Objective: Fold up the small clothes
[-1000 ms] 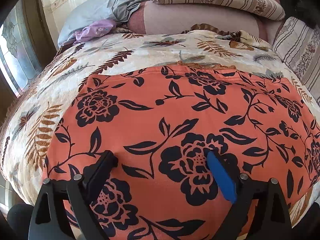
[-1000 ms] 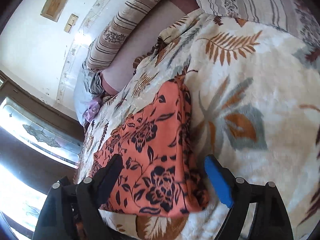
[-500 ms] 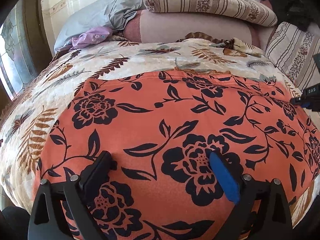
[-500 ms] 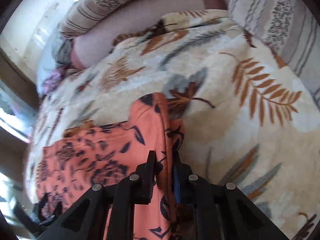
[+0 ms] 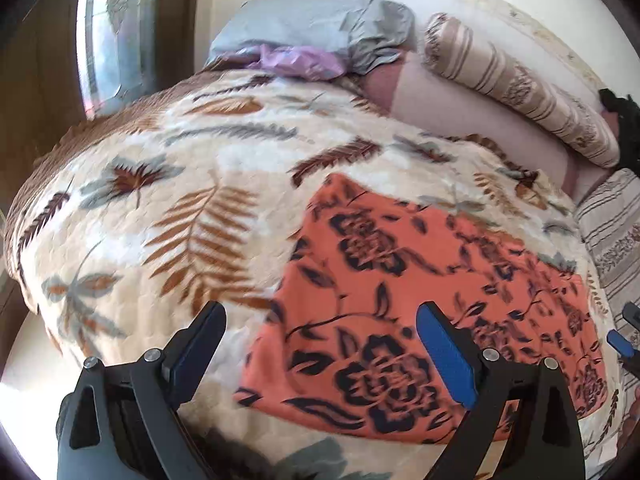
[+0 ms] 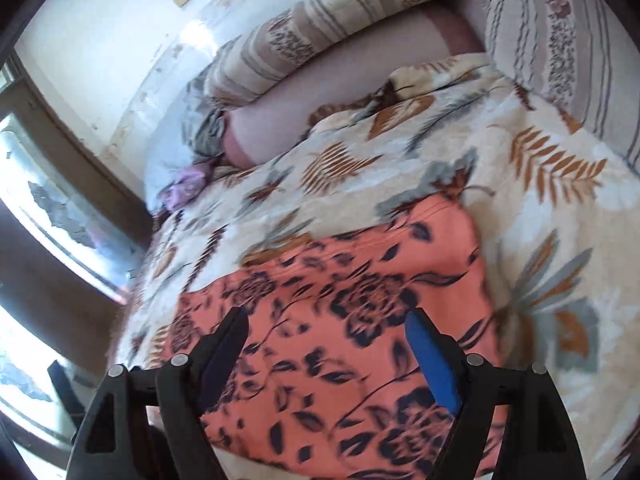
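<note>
Since a second ago both grippers have swung sideways and pulled back from the orange flowered garment [image 5: 420,300], which now lies folded to about half its earlier width. In the left wrist view the cloth no longer fills the space ahead; it sits ahead and to the right of the left gripper [image 5: 318,336], with bare leaf-print blanket [image 5: 160,208] ahead of the left finger. The cloth's left edge runs between the two fingers, so the black finger [image 5: 200,340] stands over blanket and the blue-padded finger [image 5: 444,356] over orange cloth. The jaws are wide apart and grip nothing.

The right gripper [image 6: 326,340] pinched the garment's edge half a second ago; its jaws have just been opening again and now stand wide with nothing clamped, the pads clear of the fabric. The garment spreads under and ahead of both right fingers, its far hem just beyond the fingertips and its right edge just outside the blue finger [image 6: 432,360]. A tip of that gripper shows at the far right edge of the left view, beside the cloth's right end.

Beyond the garment in both views lie a striped pillow [image 6: 320,28], a plain pinkish bolster [image 5: 460,120] beneath it, and grey [image 5: 320,32] and lilac cloth [image 5: 296,60] bunched at the far left.
</note>
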A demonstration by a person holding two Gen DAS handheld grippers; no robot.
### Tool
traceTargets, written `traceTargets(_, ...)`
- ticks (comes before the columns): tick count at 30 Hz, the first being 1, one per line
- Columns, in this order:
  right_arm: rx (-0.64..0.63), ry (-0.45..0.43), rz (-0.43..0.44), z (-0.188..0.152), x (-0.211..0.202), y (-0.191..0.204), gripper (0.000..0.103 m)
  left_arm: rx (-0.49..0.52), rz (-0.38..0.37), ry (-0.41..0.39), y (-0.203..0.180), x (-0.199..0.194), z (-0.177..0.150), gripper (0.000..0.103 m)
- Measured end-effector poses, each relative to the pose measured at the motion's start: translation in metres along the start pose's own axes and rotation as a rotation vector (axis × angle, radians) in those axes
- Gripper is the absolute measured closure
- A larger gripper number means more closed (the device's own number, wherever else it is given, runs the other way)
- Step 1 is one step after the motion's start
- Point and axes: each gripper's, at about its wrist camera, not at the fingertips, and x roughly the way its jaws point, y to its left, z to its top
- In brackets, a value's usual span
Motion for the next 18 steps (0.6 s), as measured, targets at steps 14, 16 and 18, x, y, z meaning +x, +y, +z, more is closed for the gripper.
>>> traceTargets(14, 0.042, 0.061, -0.024, -0.05, 0.049, -0.024, 0.019, -0.046, -0.004, 0.026, 0.026, -0.02, 0.024, 0.029)
traceTargets(16, 0.025, 0.053, -0.028, -0.052, 0.048, -0.021, 0.019, 0.001, 0.017, -0.002, 0.013, -0.018, 0.035, 0.028)
traceTargets(18, 0.015, 0.043, -0.03, -0.054, 0.048, -0.021, 0.019, 0.046, 0.002, -0.002, -0.002, -0.003, 0.046, 0.027)
